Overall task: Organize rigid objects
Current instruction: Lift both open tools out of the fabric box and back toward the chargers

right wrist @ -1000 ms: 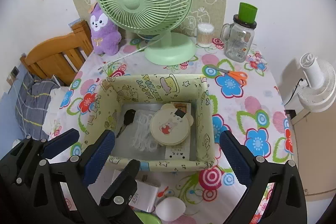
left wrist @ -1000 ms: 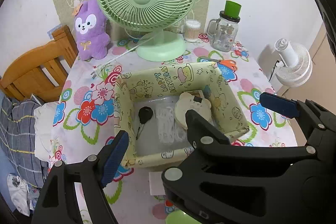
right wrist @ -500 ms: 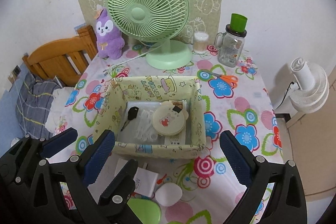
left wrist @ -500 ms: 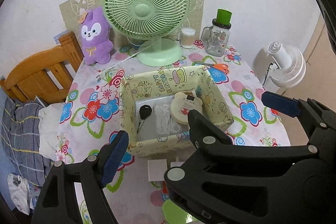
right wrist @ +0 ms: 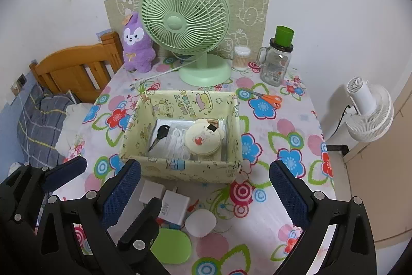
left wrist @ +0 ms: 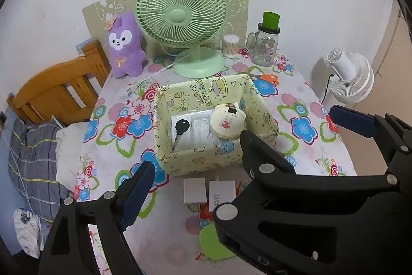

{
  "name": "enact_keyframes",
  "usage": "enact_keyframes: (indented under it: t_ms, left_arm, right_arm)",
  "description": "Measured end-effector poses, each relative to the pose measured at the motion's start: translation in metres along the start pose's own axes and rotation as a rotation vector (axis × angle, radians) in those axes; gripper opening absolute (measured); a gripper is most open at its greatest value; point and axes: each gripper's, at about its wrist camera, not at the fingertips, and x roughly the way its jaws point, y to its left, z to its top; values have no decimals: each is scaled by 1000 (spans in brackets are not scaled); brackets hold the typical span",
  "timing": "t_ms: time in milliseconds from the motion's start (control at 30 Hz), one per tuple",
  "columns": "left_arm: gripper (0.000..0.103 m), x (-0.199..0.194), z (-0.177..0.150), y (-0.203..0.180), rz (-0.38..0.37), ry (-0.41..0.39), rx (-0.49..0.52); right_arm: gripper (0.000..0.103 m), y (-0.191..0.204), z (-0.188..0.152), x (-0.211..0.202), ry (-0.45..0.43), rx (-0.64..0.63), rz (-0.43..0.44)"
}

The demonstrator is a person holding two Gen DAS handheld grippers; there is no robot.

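Both tools hang open and empty above the counter's near edge. The white charger [right wrist: 172, 208] lies just ahead of the right tool [right wrist: 203, 192], below the box [right wrist: 190, 169], long axis toward it.

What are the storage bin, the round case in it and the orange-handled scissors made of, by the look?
Storage bin: looks like printed fabric or coated cloth over stiffeners; walls sag, creased top edges.
Round case: probably smooth hard plastic, cream, matte, with a printed cartoon; could be tin.
Scissors: glossy orange handles, likely plastic; grey blades, apparently metal.
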Motion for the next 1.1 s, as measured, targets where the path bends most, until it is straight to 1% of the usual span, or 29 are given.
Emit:
enact_keyframes:
  t_ms: [100, 200, 300, 567, 700, 967, 1100]
  left_arm:
    - [89, -2, -7, -2, -4, -1, 5]
    - [89, -1, -14, -2, -23, -1, 9]
    - [89, -1, -20, -3, -21, -2, 13]
    - [92, 3, -44, -7, -26, 7, 55]
    - [92, 5, -54, -7, -25, -7, 72]
    - [92, 17, -69, -8, -24, 9, 82]
    - [92, 27, -76, -9, -29, 30, 99]
  right_arm:
    - [101, -1, -6, -2, 3, 0, -4]
    - [101, 0, -14, -4, 1, -7, -20]
    - [101, 0, -22, -4, 14, 6, -32]
    - [101, 5, -46, 1, 34, -23, -10]
    - [101, 6, -56, 6, 55, -18, 10]
    - [101, 6, -73, 18, 81, 3, 3]
    - [101, 5, -83, 28, 97, 28, 0]
